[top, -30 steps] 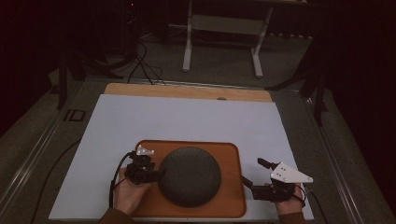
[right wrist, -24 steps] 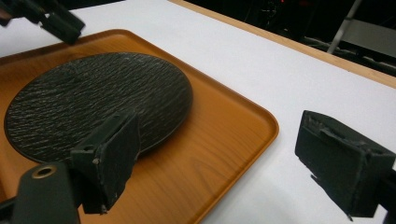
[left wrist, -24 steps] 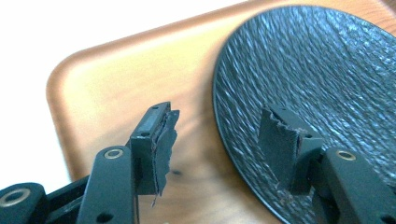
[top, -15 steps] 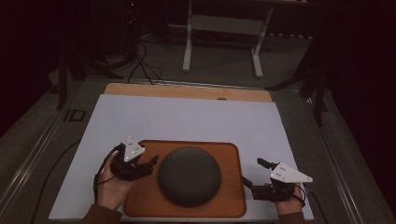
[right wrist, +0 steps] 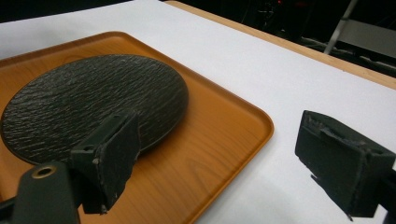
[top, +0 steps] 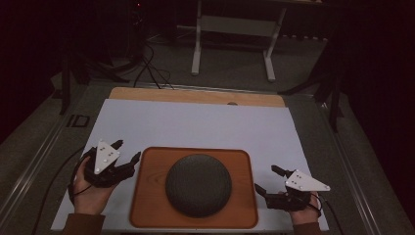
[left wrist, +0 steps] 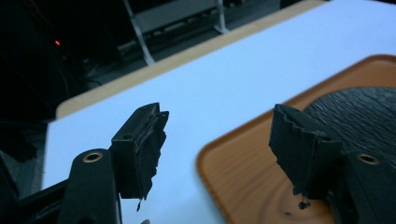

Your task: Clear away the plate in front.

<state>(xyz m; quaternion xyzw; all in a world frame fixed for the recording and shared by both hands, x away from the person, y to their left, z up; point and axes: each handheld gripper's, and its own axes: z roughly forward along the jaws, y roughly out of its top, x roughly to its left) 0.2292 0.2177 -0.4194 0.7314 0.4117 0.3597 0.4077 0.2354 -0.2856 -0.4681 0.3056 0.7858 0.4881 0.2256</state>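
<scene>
Dark, rough-textured round plate lying flat in the middle of an orange-brown wooden tray, lower centre of the high view. Tray resting on a white sheet covering the counter, whose bare wooden edge runs along the far side, above the sheet in the frame.

Left gripper at lower left of the high view, just off the tray's left edge, held in a hand with a grey three-cornered plate on top. Fingers spread wide and just now opening further, nothing between them; in the left gripper view, tray corner and white sheet seen through the gap, with the plate's rim at right.

Right gripper at lower right of the high view, just beside the tray's right edge, not touching it. Fingers spread well apart, pinching nothing; in the right gripper view, one finger in front of the plate and tray, the other over the sheet at the frame's right.

Beyond the counter, dark floor with cables and a pale metal stand at upper centre.
</scene>
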